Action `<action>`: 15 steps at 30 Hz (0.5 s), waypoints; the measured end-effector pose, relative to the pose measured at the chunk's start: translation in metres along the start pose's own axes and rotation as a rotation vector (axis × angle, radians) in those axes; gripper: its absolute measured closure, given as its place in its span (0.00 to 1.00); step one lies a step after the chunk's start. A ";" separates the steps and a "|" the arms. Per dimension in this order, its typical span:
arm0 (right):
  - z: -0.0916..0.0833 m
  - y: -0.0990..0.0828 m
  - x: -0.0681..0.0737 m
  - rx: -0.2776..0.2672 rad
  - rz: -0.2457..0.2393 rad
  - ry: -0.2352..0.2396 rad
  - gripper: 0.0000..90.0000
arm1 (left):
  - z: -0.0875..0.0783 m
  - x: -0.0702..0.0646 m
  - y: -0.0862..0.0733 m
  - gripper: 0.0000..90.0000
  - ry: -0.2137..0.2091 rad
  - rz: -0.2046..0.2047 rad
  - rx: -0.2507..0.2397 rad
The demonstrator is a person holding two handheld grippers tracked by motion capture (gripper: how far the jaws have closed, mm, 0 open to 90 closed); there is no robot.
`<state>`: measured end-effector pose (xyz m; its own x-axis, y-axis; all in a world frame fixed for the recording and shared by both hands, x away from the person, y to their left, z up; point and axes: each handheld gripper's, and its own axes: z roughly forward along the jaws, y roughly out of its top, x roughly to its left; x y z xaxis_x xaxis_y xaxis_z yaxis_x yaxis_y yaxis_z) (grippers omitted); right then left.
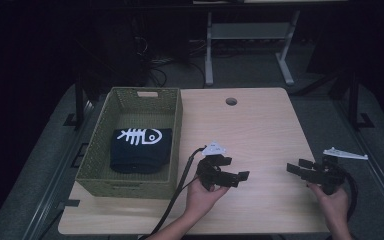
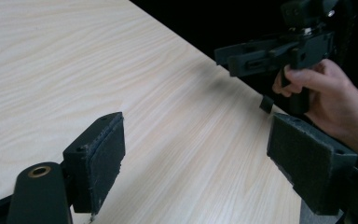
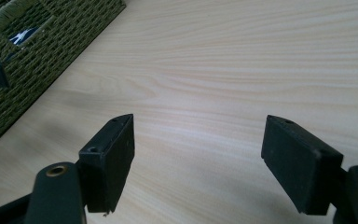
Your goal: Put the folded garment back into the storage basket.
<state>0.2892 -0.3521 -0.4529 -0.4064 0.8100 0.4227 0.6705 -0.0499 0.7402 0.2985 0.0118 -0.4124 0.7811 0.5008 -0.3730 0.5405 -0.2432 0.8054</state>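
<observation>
Folded fishbone shirt in wicker basket, left of both tongs. Left tongs, right tongs: spread wide, empty, over bare worktop. Probably done; otherwise approach shirt from above.

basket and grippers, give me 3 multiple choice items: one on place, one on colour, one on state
1. Where is the folded cloth?
A. inside the woven basket
B. on the bare table
C. in the right gripper

2. What colour is the basket?
A. red
B. olive green
C. white

3. How do the left gripper fingers stand?
A. shut on the cloth
B. shut on nothing
C. spread open, nothing between them

Answers:
1. A, the high view shows the dark cloth with its white fishbone print lying within the basket walls.
2. B, its weave is green in the high view and the right gripper view.
3. C, the left gripper view shows bare wood between the two pads.
</observation>
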 end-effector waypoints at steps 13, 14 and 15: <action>-0.009 -0.022 0.001 0.005 0.000 -0.026 0.28 | -0.008 -0.005 -0.033 0.21 -0.024 0.028 0.001; -0.010 -0.024 0.001 -0.001 -0.010 -0.035 0.28 | -0.009 -0.005 -0.035 0.21 -0.025 0.031 0.006; -0.011 -0.025 0.002 -0.004 -0.016 -0.044 0.29 | -0.011 -0.005 -0.037 0.21 -0.023 0.033 0.009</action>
<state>0.2644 -0.3555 -0.4648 -0.3891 0.8358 0.3873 0.6618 -0.0389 0.7487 0.2715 0.0269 -0.4350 0.8055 0.4730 -0.3570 0.5172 -0.2670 0.8132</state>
